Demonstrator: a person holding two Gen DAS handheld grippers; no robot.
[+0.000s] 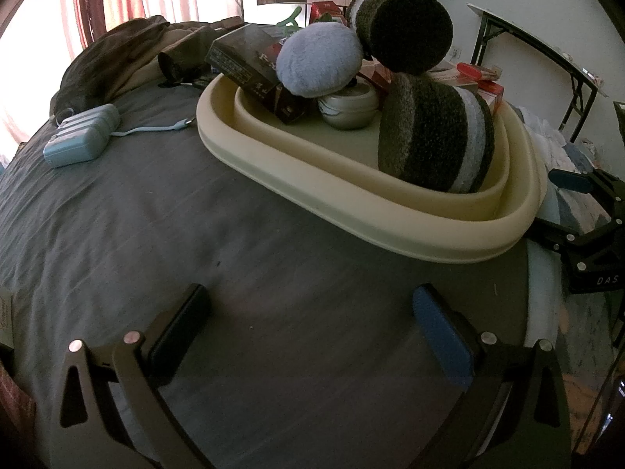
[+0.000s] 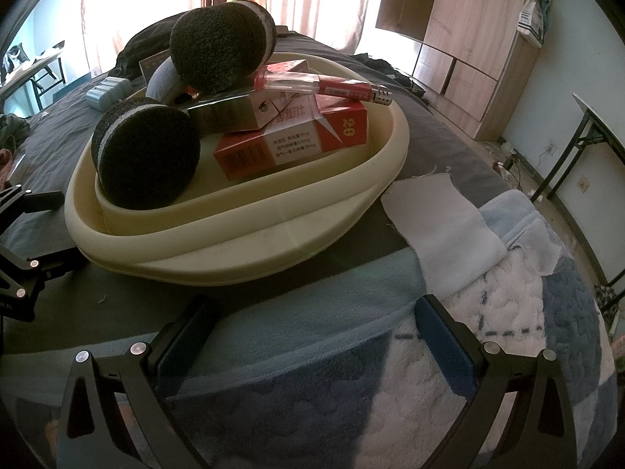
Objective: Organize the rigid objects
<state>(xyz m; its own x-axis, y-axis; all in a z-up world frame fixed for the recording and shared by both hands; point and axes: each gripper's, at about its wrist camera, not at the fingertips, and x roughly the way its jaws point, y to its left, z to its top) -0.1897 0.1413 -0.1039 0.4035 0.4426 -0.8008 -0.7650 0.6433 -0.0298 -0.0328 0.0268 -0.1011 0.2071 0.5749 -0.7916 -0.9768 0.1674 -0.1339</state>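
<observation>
Black and blue pads of the left gripper (image 1: 312, 312) stand wide apart, holding nothing above the grey sheet (image 1: 156, 215); the right gripper (image 2: 312, 328) is also released. Ahead sits the cream basin (image 1: 351, 211) on the bed, filled with round sponges (image 1: 433, 136), red boxes (image 2: 293, 144) and a lighter (image 2: 320, 84).

"DAS" is printed in white on the black body of the right gripper (image 1: 586, 211), at the right edge of the left wrist view. "20" is printed in yellow on the end face of the red box (image 2: 297, 144), centre of the right wrist view. Three lines of small Chinese print ending in "8mg", "0.6mg" and "10mg" are seen on its white side panel. Chinese characters are seen on the dark box (image 1: 246, 64), upper centre of the left wrist view; not legible.
</observation>
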